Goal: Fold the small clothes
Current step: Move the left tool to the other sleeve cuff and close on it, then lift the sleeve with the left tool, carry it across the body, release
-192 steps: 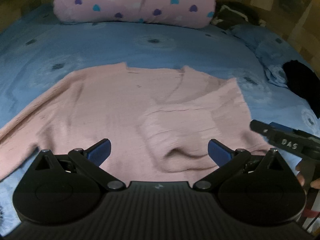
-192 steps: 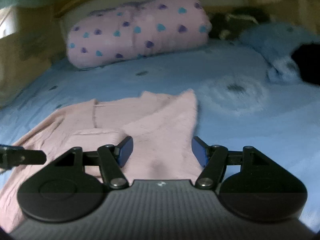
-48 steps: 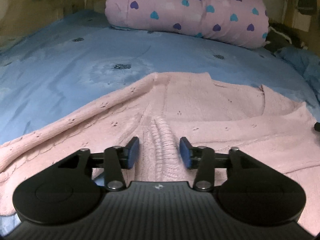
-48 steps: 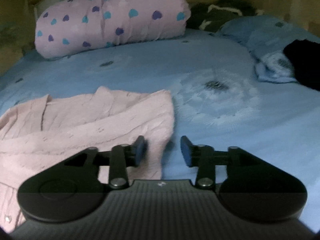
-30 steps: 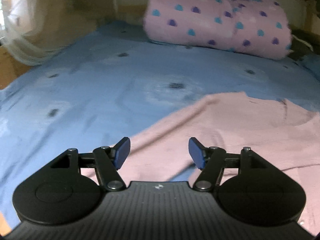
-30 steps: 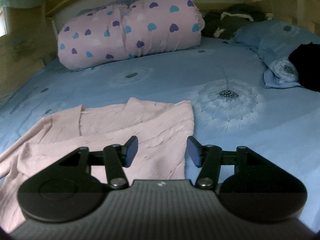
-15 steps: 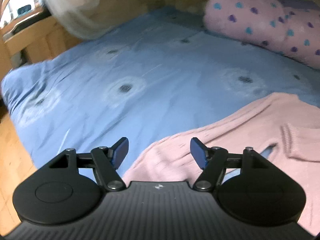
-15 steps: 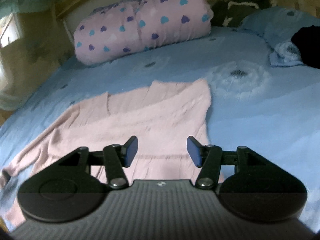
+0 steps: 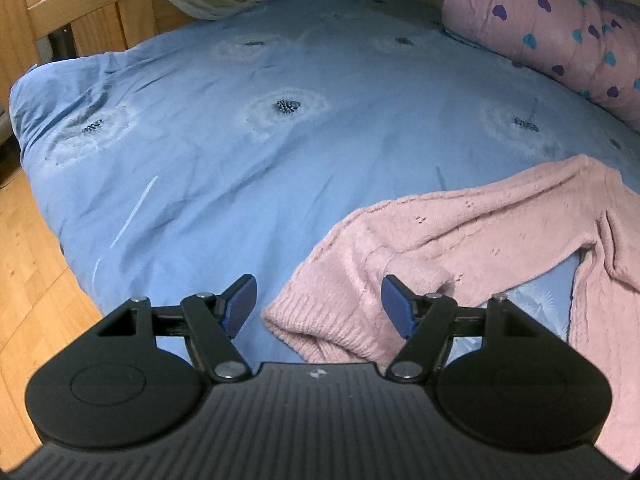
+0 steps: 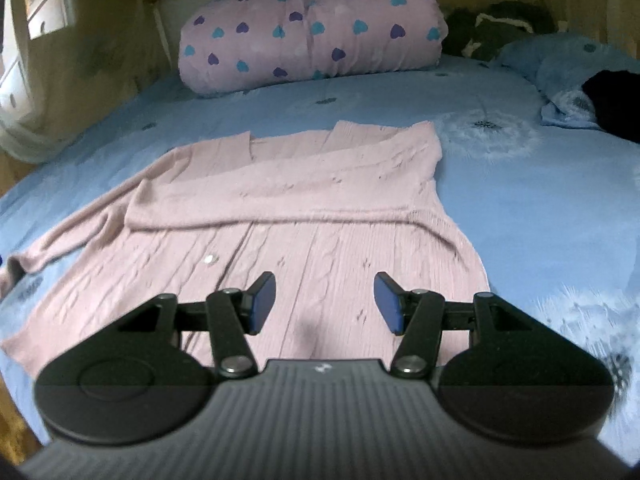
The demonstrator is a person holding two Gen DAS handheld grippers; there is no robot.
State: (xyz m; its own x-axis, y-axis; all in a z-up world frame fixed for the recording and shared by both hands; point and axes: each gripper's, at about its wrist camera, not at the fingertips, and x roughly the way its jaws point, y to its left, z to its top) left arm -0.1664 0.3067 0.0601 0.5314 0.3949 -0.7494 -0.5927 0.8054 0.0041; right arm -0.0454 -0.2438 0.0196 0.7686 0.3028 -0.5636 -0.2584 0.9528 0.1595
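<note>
A pink knit cardigan [image 10: 304,208] lies flat on the blue bed cover, its right sleeve folded across the chest. Its left sleeve [image 9: 448,236] stretches out to the left, with the ribbed cuff [image 9: 320,324] lying between the open fingers of my left gripper [image 9: 318,306], which holds nothing. My right gripper [image 10: 325,302] is open and empty, hovering over the lower part of the cardigan near its hem.
A pink pillow with blue and purple hearts [image 10: 312,28] lies at the head of the bed. A black garment [image 10: 616,100] and a crumpled blue pillow [image 10: 560,64] sit at the right. The bed's left edge drops to a wooden floor [image 9: 28,280].
My left gripper has swung left along the outstretched sleeve to its cuff and stays open. My right gripper has pulled back toward the hem, so more of the cardigan shows.
</note>
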